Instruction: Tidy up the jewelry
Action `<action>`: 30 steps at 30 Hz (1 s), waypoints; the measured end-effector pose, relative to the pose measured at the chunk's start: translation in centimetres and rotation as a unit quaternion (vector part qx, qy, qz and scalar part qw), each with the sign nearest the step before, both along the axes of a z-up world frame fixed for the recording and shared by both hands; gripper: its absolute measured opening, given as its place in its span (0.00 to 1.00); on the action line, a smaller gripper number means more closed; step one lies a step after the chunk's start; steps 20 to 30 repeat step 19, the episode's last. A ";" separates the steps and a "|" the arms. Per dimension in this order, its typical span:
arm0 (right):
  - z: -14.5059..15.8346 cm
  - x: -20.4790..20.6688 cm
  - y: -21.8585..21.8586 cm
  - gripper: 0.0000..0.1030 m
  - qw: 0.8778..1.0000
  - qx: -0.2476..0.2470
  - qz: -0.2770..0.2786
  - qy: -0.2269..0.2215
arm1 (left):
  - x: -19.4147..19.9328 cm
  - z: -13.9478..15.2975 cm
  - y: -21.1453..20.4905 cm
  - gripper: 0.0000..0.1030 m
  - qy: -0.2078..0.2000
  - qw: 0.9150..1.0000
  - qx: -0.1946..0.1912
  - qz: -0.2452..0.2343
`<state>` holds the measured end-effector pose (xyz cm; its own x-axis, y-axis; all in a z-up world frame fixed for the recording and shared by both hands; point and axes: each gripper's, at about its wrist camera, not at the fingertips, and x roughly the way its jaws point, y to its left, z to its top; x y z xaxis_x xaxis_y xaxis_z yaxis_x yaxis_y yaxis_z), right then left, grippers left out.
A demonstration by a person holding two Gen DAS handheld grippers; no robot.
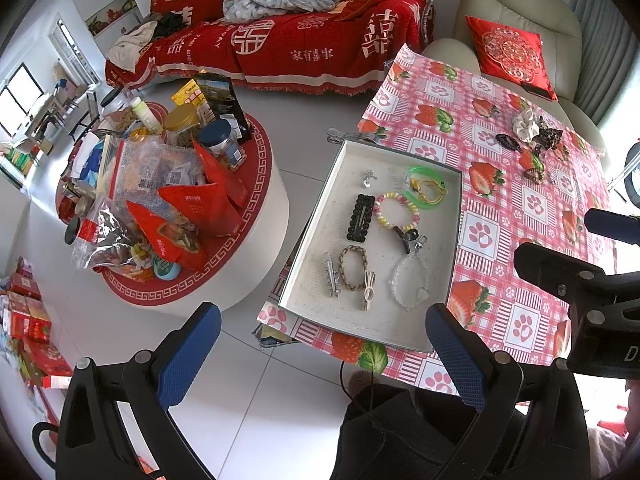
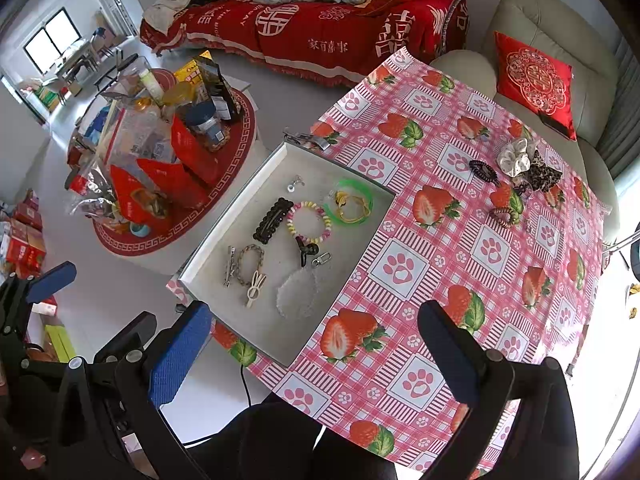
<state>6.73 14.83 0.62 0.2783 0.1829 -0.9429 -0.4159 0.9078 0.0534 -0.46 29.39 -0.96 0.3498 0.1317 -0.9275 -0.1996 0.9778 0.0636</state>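
Observation:
A shallow grey tray [image 1: 316,236] [image 2: 224,236] lies at the left edge of a pink strawberry tablecloth [image 1: 520,216] [image 2: 440,264]. It holds several pieces: a green bangle [image 1: 426,188] [image 2: 354,204], a pastel bead bracelet [image 1: 398,212] [image 2: 310,222], a black hair clip [image 1: 361,218] [image 2: 273,221], a braided bracelet [image 1: 353,267] [image 2: 250,265] and a clear bead bracelet [image 1: 410,280] [image 2: 298,292]. Scrunchies and hair ties [image 1: 528,132] [image 2: 520,164] lie on the cloth at the far right. My left gripper [image 1: 324,356] is open and empty, near the tray's near edge. My right gripper [image 2: 316,356] is open and empty, above the near cloth.
A round white table [image 1: 224,248] [image 2: 240,152] piled with snack bags and jars stands left of the tray. A red-covered sofa [image 1: 300,32] [image 2: 320,20] is behind, and a beige armchair with a red cushion [image 1: 510,52] [image 2: 534,80] is at the far right.

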 end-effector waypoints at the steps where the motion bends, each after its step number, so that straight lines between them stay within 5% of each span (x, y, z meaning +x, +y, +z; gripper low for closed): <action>1: 0.0 0.0 0.0 1.00 1.000 0.000 0.000 0.000 | 0.0 0.0 0.0 1.00 0.000 1.000 0.000 0.000; 30: 0.0 -0.1 0.1 1.00 1.000 0.001 0.000 0.001 | -0.2 0.1 0.8 1.00 -0.004 1.000 0.009 0.000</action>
